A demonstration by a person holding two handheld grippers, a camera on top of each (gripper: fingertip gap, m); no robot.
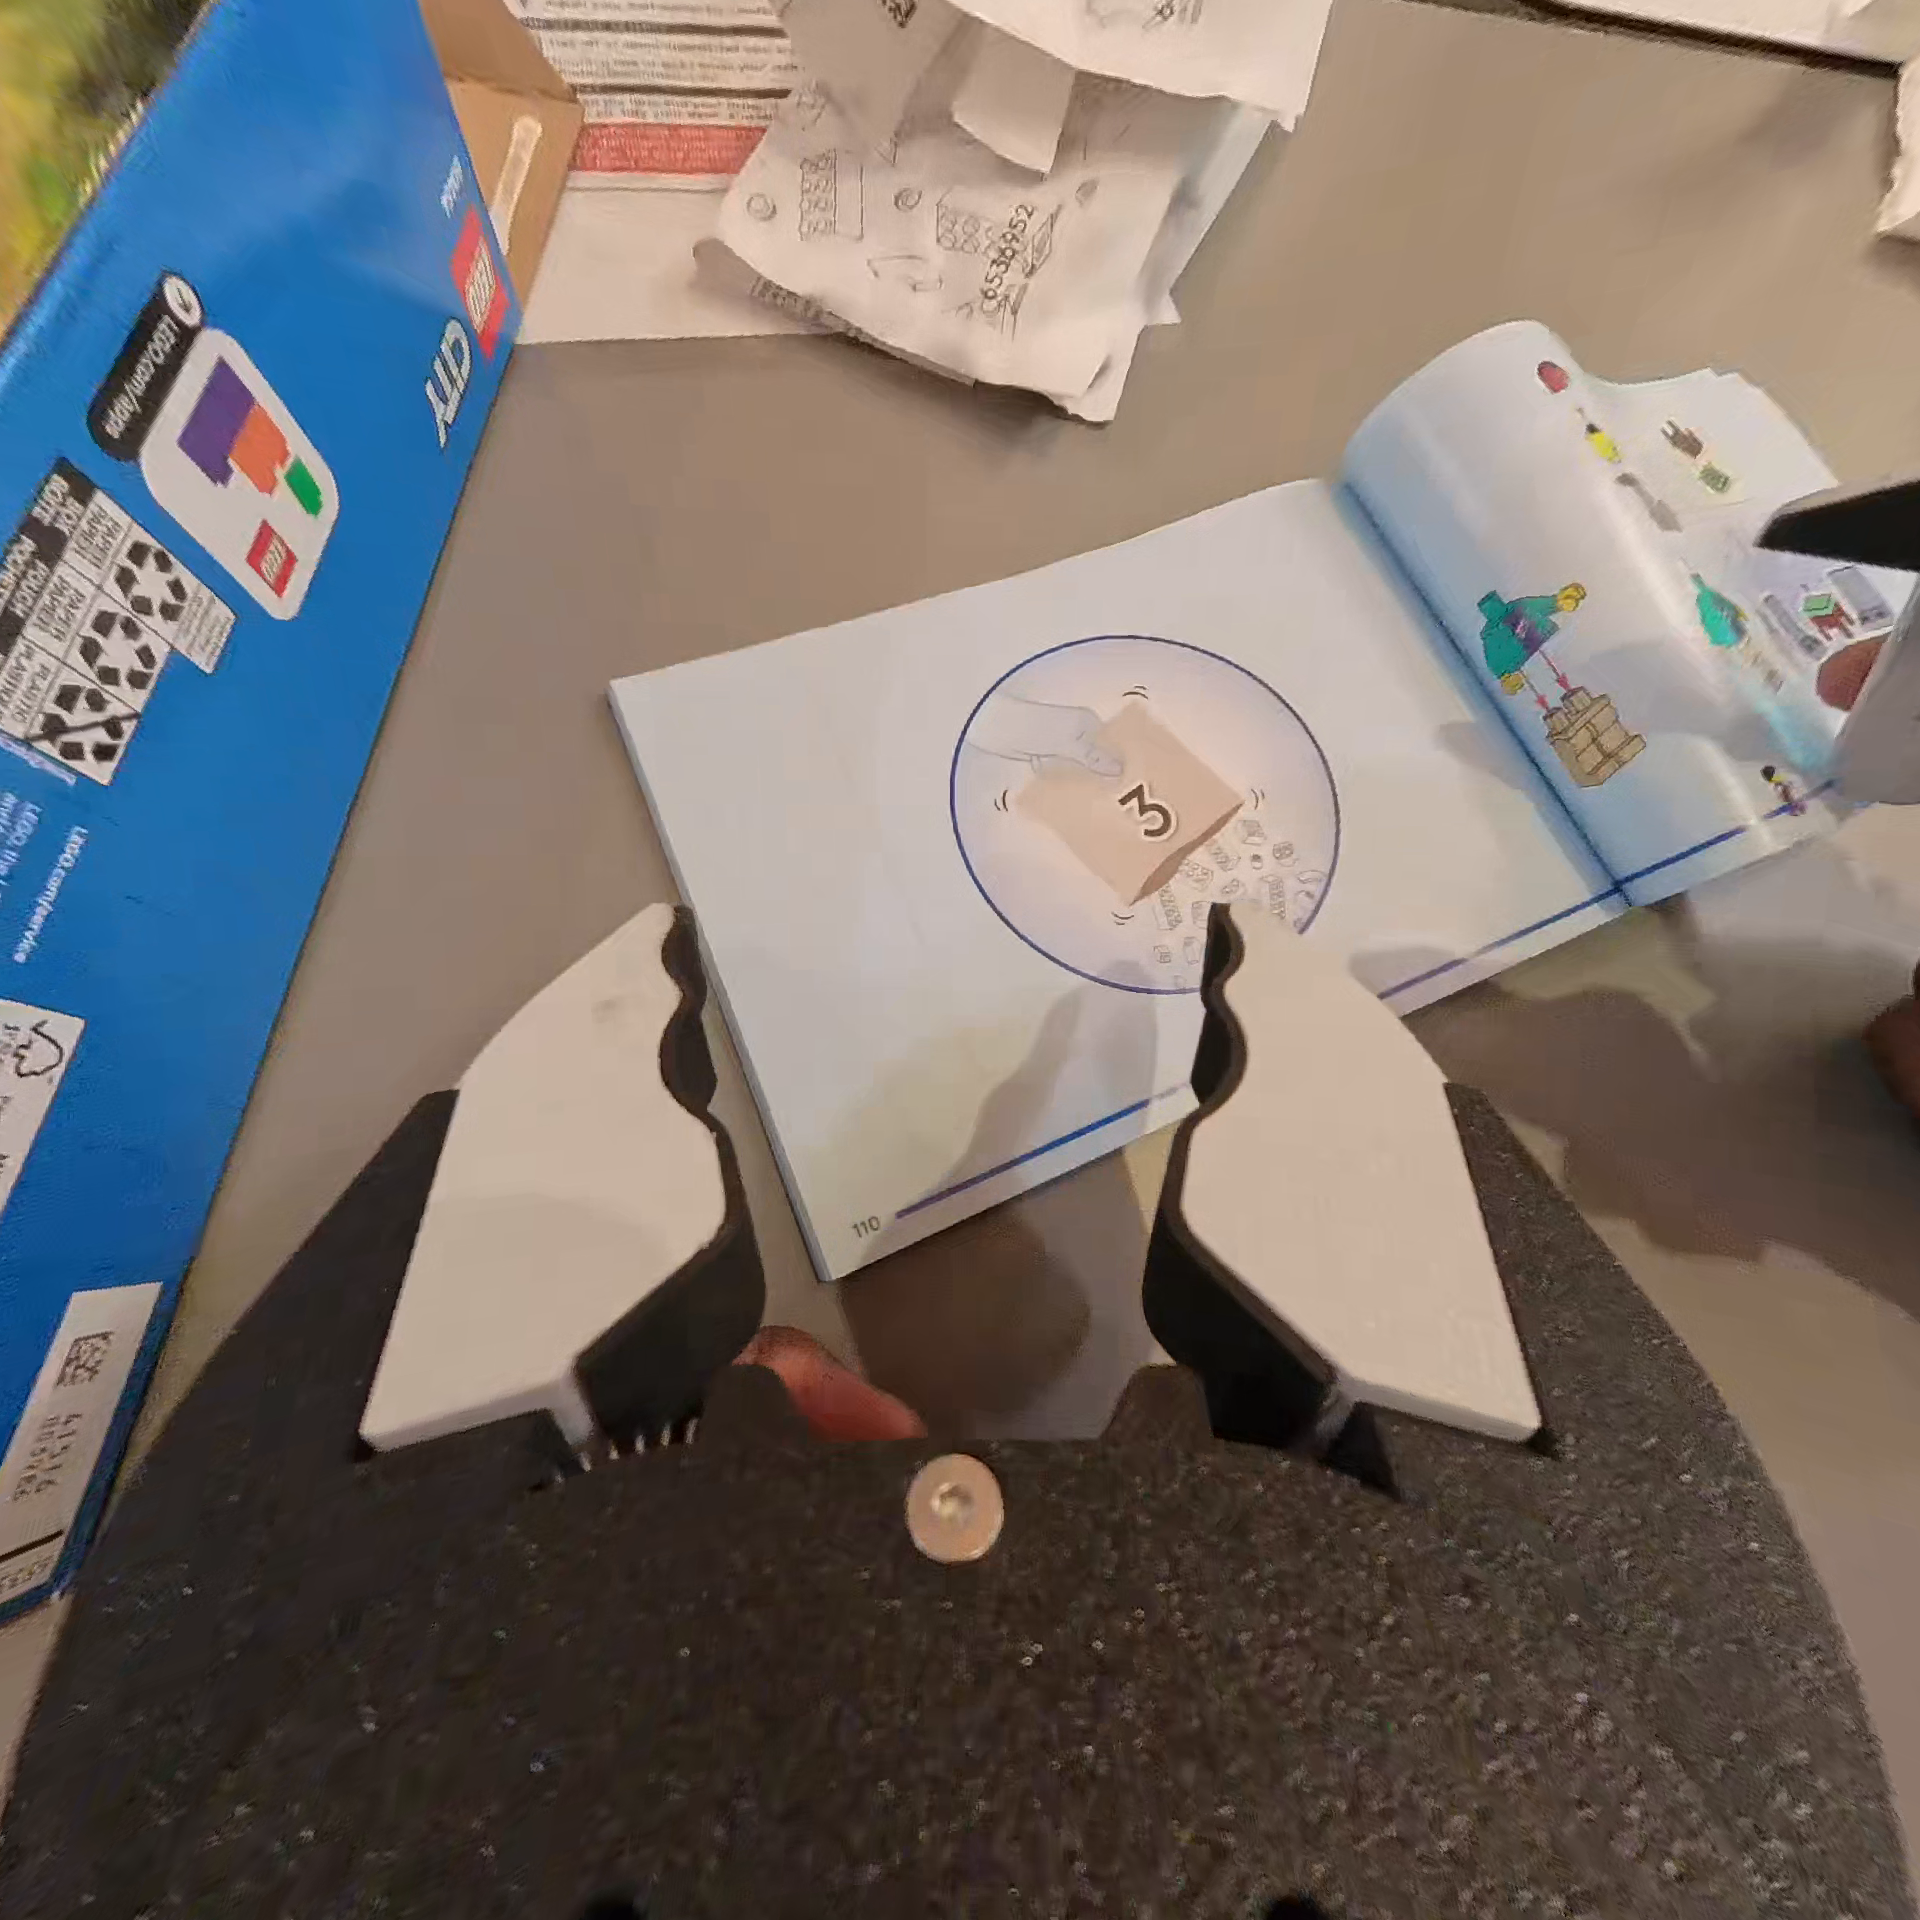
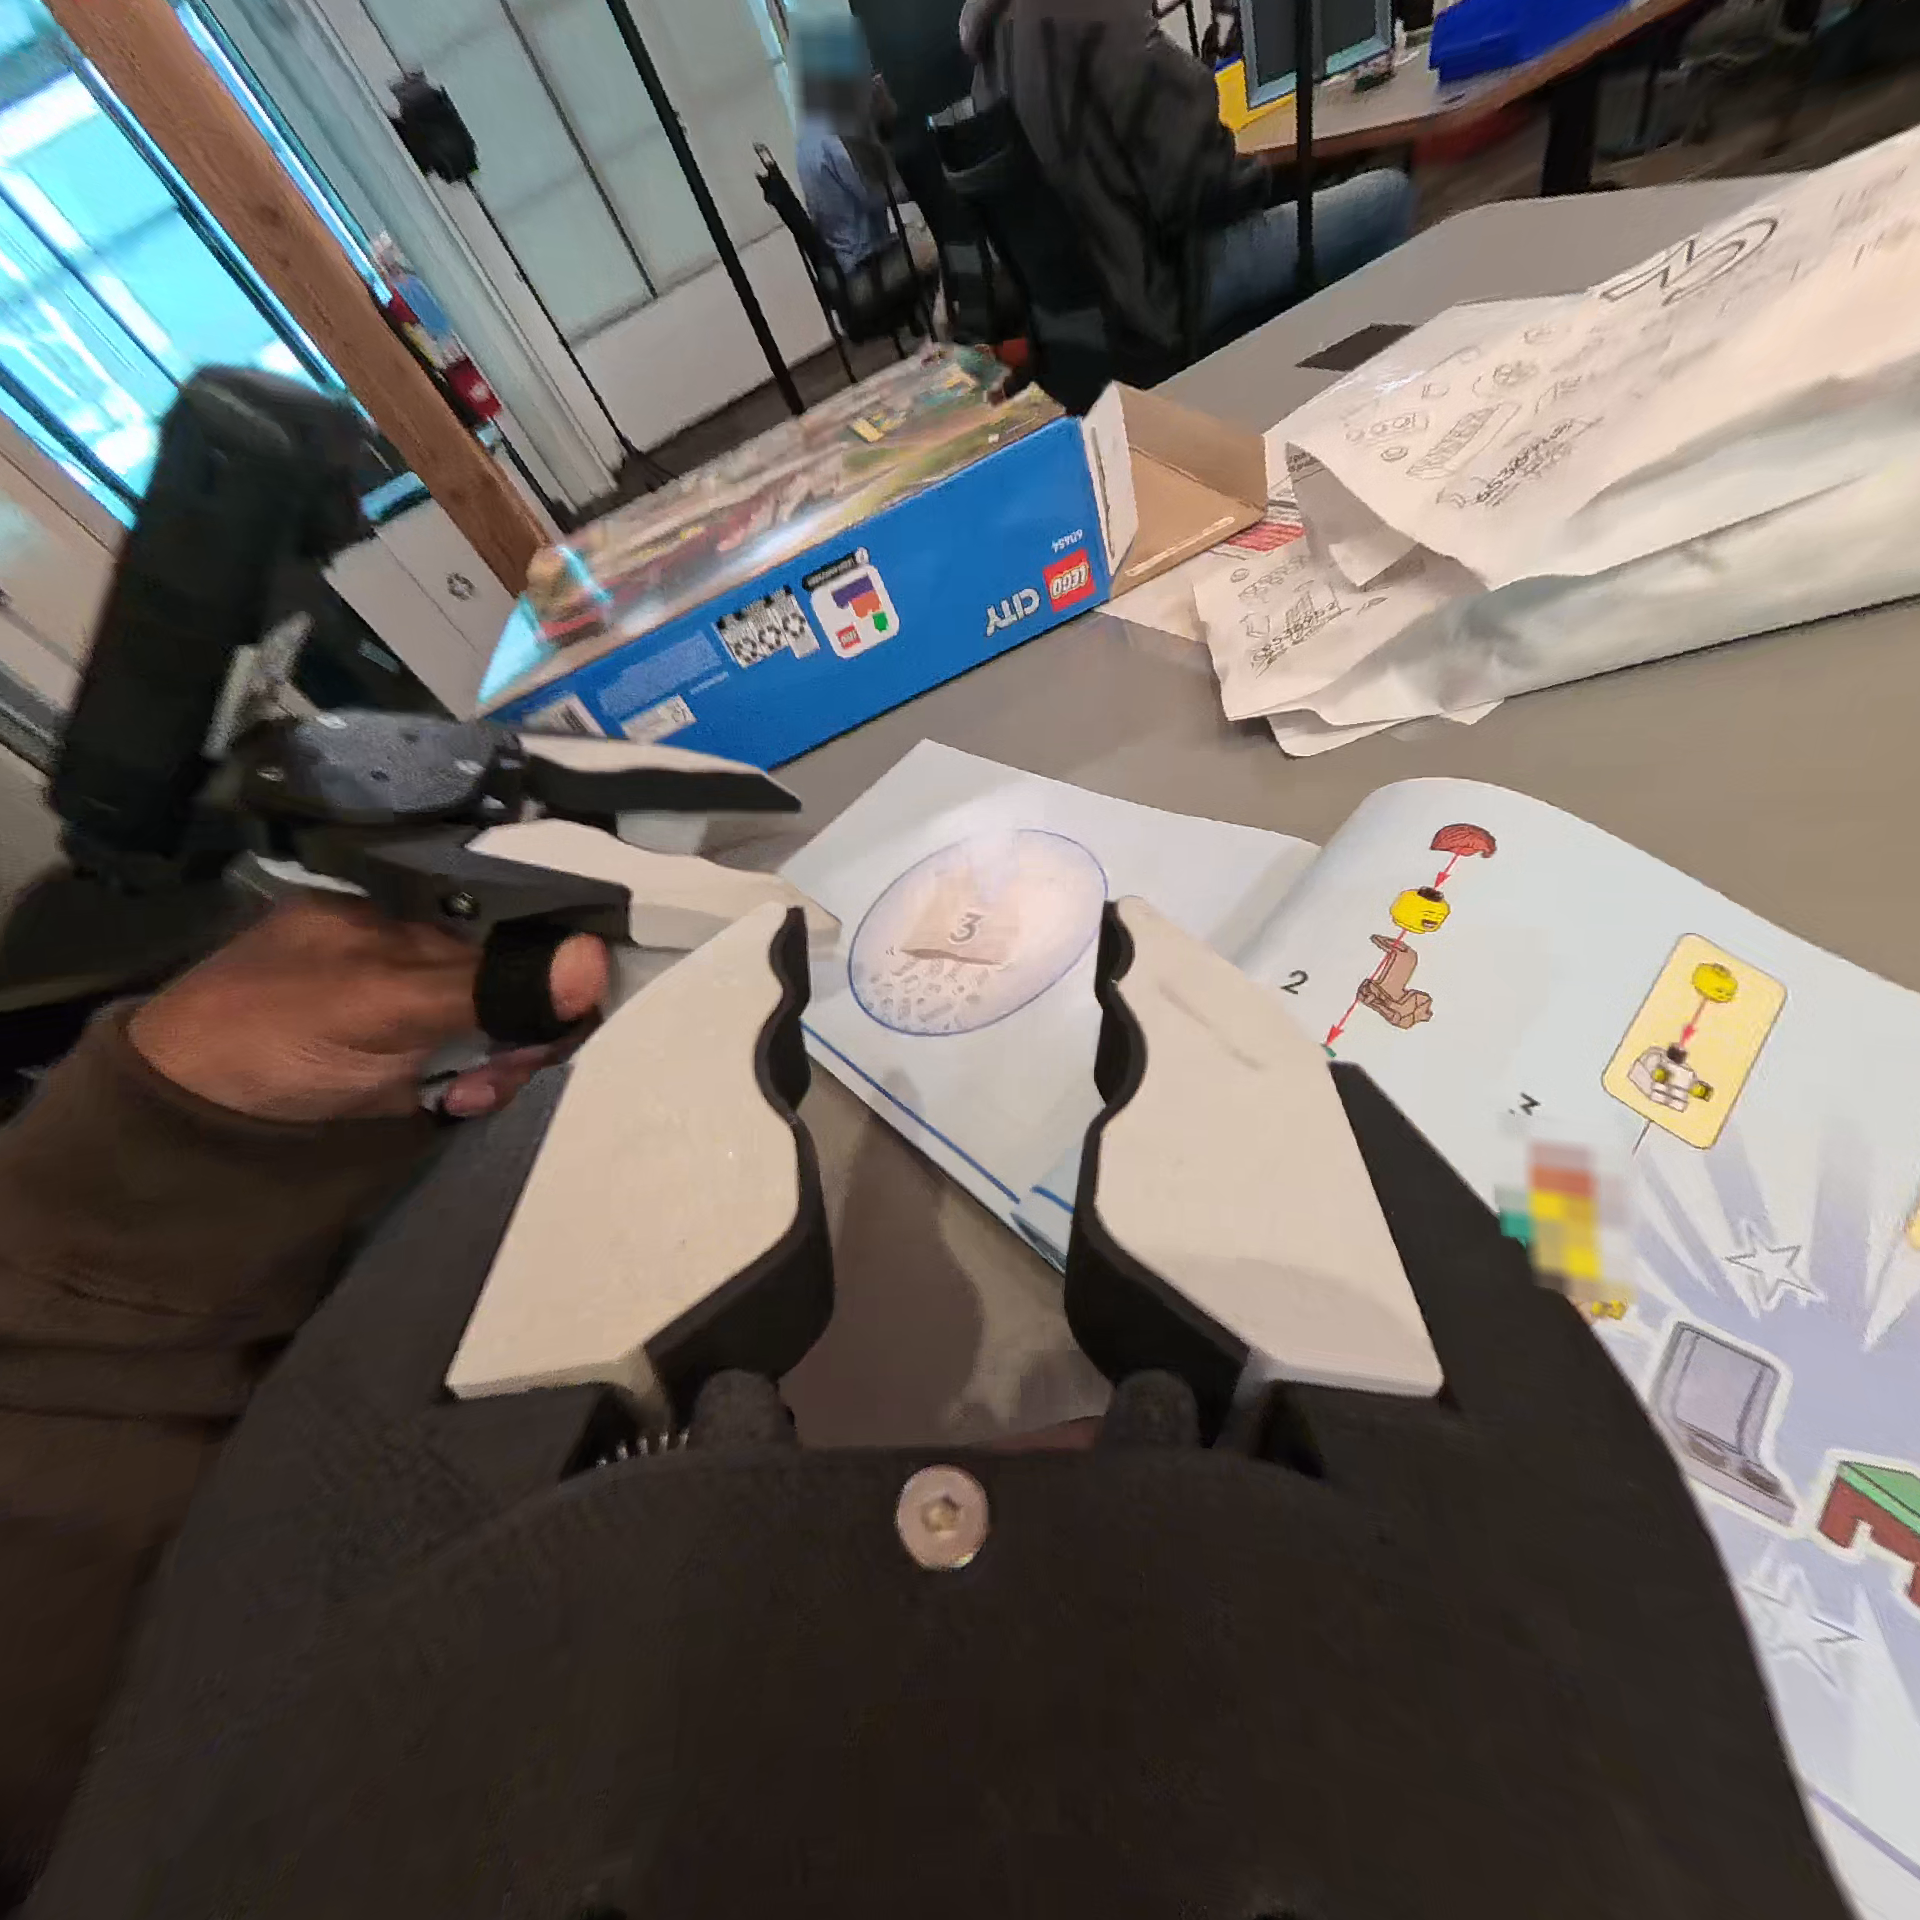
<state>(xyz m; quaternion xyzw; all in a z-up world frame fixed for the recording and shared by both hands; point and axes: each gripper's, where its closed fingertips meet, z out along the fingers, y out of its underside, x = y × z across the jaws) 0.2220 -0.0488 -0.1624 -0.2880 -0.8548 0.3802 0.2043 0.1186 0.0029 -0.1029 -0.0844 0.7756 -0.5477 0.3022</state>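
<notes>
Grey table point(image 1: 935, 499), open booklet point(image 1: 883, 831), left tongs point(image 1: 945, 914) spread wide above it, right tongs point(image 2: 951, 914) half-open, seemingly bare.

a grey table point(image 1: 1351, 260) bears an open booklet point(image 1: 883, 831), blue box point(image 1: 260, 623) and crumpled paper bags point(image 1: 935, 239).

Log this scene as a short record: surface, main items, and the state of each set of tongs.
Surface: grey table
Open booklet: lies flat, right-hand pages curling up
Blue box: left of the booklet, end flap open
White paper bags: crumpled, beyond the booklet
Left tongs: open, nothing held, over the booklet's left page
Right tongs: open, nothing held, over the booklet's near edge
</notes>
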